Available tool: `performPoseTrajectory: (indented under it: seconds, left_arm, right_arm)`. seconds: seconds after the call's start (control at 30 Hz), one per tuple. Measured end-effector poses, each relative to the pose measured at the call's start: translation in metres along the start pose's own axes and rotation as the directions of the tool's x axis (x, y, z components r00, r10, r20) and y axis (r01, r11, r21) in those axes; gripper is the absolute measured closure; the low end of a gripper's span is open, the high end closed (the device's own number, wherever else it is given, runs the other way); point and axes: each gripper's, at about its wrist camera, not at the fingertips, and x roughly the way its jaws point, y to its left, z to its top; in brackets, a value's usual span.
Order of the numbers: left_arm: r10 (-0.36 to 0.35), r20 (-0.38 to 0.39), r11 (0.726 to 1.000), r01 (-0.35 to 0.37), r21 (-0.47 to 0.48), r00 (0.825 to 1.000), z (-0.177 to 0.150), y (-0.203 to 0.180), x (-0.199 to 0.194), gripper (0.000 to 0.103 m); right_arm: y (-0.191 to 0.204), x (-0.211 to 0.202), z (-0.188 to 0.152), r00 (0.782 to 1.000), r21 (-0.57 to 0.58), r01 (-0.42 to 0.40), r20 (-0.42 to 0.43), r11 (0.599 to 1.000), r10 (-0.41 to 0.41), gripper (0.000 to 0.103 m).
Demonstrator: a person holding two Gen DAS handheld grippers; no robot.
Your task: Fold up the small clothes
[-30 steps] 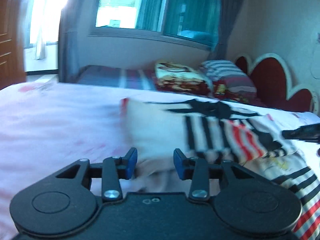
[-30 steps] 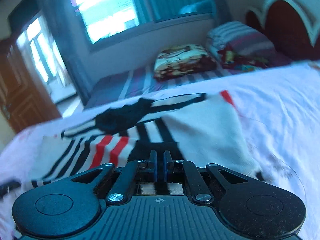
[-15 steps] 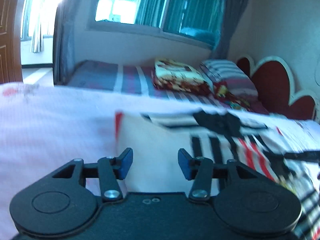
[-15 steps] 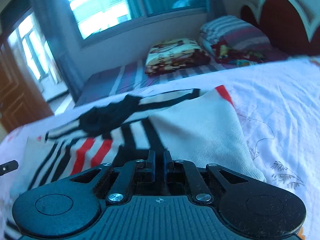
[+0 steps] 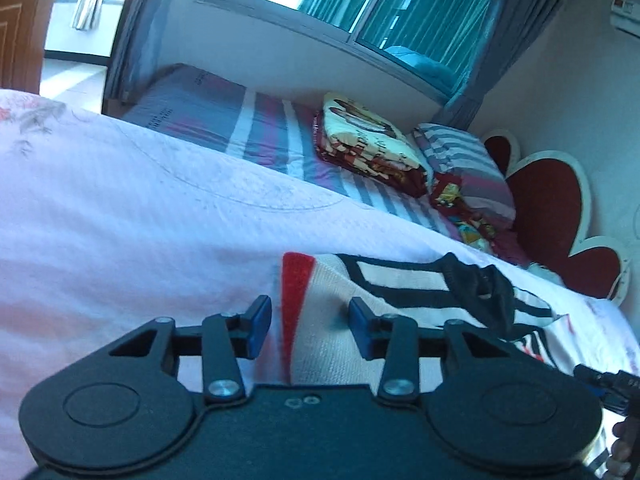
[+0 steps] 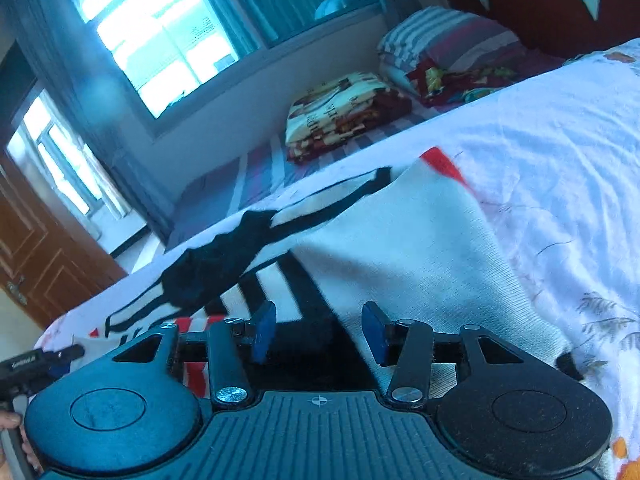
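A small white knit sweater [image 5: 404, 292] with black and red stripes and a black collar [image 5: 480, 292] lies on the pink-white bed sheet [image 5: 140, 220]. My left gripper [image 5: 308, 316] hangs low over the sweater's left edge. Its jaws are closing, and the red-trimmed edge [image 5: 296, 276] lies between the pads untouched. In the right wrist view, a plain white part of the sweater [image 6: 400, 240] is folded over the striped part. My right gripper [image 6: 320, 320] sits over its near hem. These jaws are opening, and dark cloth shows between the pads, apart from them.
Beyond the sheet is a second bed [image 5: 240, 128] with a striped cover, a folded printed blanket [image 5: 368, 140] and a striped pillow [image 5: 464, 160]. A red headboard [image 5: 548, 216] stands to the right and a wooden door [image 6: 36, 256] to the left.
My left gripper has slid left along the sweater to its red-trimmed edge. My right gripper, shut on the sweater's fold before, now stands open with the cloth let go.
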Motion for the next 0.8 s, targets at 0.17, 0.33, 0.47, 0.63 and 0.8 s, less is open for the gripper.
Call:
performPoseTrajectory:
  seconds: [0.17, 0.33, 0.47, 0.63, 0.8]
  left_arm:
    - [-0.075, -0.019, 0.992, 0.073, -0.099, 0.997, 0.000, 0.011, 0.015, 0.071]
    - [-0.066, 0.033, 0.987, 0.070, -0.145, 0.997, -0.004, 0.018, 0.013, 0.095]
    - [-0.086, 0.020, 0.976, 0.088, -0.200, 0.996, -0.010, 0.029, 0.020, 0.093]
    - [-0.099, 0.004, 0.975, 0.098, -0.198, 0.995, -0.007, 0.033, 0.022, 0.089]
    - [-0.096, -0.003, 0.972, 0.093, -0.215, 0.995, -0.002, 0.038, 0.016, 0.082]
  right_arm:
    - [0.022, 0.010, -0.005, 0.996, -0.189, 0.066, -0.041, 0.980, -0.075, 0.099]
    - [0.022, -0.001, -0.013, 0.995, -0.219, 0.103, 0.022, 0.970, -0.101, 0.100]
    - [0.017, 0.008, -0.019, 0.993, -0.188, 0.113, -0.009, 0.976, -0.117, 0.100]
    - [0.013, 0.008, -0.014, 0.994, -0.162, 0.105, -0.019, 0.981, -0.109, 0.100]
    - [0.015, 0.002, -0.004, 0.991, -0.165, 0.117, -0.041, 0.979, -0.125, 0.092]
